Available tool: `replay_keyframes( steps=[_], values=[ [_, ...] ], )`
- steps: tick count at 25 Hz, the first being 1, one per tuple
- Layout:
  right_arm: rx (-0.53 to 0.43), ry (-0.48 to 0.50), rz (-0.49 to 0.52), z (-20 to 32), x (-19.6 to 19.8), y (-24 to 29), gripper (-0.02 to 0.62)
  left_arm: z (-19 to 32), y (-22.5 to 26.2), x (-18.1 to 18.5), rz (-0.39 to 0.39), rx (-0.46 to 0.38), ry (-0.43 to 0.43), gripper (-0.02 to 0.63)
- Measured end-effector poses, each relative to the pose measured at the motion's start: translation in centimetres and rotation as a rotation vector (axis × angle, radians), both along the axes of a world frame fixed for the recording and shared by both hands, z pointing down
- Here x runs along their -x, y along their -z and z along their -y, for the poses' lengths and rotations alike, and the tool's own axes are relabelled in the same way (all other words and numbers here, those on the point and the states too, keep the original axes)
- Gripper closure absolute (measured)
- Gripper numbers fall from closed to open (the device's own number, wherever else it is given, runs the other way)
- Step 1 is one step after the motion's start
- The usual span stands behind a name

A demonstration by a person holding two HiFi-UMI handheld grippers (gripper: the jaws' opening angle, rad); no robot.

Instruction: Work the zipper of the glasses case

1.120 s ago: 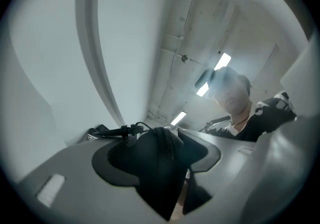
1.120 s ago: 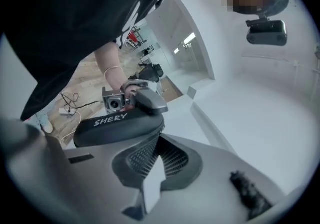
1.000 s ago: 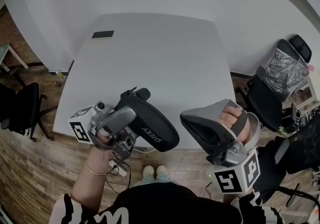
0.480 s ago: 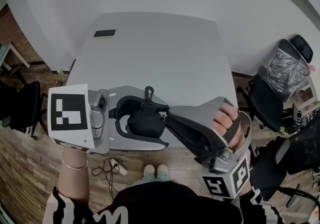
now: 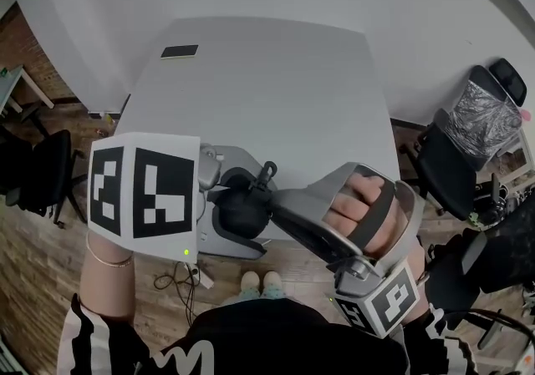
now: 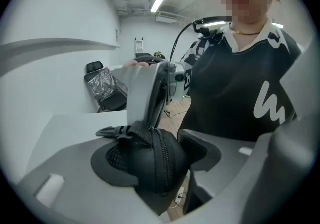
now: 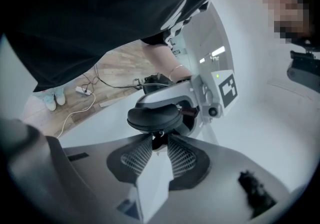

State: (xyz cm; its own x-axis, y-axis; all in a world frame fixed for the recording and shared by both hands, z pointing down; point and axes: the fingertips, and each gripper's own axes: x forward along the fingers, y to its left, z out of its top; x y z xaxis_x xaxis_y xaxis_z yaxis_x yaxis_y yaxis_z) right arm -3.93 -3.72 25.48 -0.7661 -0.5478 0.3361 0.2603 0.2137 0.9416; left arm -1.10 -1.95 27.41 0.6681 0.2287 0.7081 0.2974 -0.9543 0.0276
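Observation:
The black zippered glasses case [image 5: 242, 208] is held end-on in my left gripper [image 5: 249, 213], which is shut on its sides; the big marker cube [image 5: 146, 191] faces the head camera. In the left gripper view the case [image 6: 150, 160] fills the space between the grey jaws, its zipper running down the middle and a black loop [image 6: 112, 131] sticking out left. My right gripper [image 5: 276, 195] reaches in from the right and its tips meet at the case's upper end. In the right gripper view its jaws [image 7: 159, 140] are pinched on the small zipper pull, with the case [image 7: 154, 117] just beyond.
A white table [image 5: 267, 89] lies ahead with a small dark flat object [image 5: 180, 52] at its far left corner. Office chairs stand at the right [image 5: 451, 164] and left [image 5: 33, 173]. Cables and a power strip [image 5: 191, 275] lie on the wood floor below.
The left gripper rolled over so its marker cube faces up, turning the case end-on and lowering it. The right gripper moved left until its tips reached the case's zipper end.

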Motion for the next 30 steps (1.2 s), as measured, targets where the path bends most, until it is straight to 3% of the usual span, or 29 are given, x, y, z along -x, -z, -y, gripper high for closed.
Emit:
replay_keyframes(
  steps=[5,9,11,14,16,20,24,28,30],
  values=[
    [0.038,-0.021,-0.027,0.1,-0.6,-1.2,0.534,0.3,-0.8,-0.4,-0.021,0.068,0.004,0.338],
    [0.049,-0.052,0.02,0.4,-0.8,-1.3,0.586,0.6,-0.9,-0.4,-0.065,0.054,0.037,0.337],
    [0.042,-0.085,0.075,0.7,-1.0,-0.9,0.588,1.0,0.0,-0.6,-0.156,0.056,0.077,0.339],
    [0.033,-0.122,0.167,0.8,-1.4,0.2,0.589,1.5,2.4,-1.0,-0.384,0.137,0.177,0.344],
    [0.026,-0.137,0.165,0.8,-1.7,0.4,0.589,1.9,2.9,-1.1,-0.489,0.179,0.24,0.347],
    [0.028,-0.133,0.022,1.1,-2.2,-0.7,0.589,2.7,1.6,-1.0,-0.516,0.229,0.322,0.347],
    [0.052,-0.132,-0.025,1.4,-2.8,-1.0,0.589,3.2,1.4,-1.4,-0.473,0.155,0.345,0.345],
    [0.1,-0.154,0.018,1.3,-3.2,-1.1,0.591,4.8,1.6,-0.9,-0.384,-0.065,0.461,0.346],
    [0.089,-0.179,0.078,1.7,-3.4,-0.8,0.591,5.0,2.7,-0.2,-0.395,-0.142,0.455,0.347]
  ],
)
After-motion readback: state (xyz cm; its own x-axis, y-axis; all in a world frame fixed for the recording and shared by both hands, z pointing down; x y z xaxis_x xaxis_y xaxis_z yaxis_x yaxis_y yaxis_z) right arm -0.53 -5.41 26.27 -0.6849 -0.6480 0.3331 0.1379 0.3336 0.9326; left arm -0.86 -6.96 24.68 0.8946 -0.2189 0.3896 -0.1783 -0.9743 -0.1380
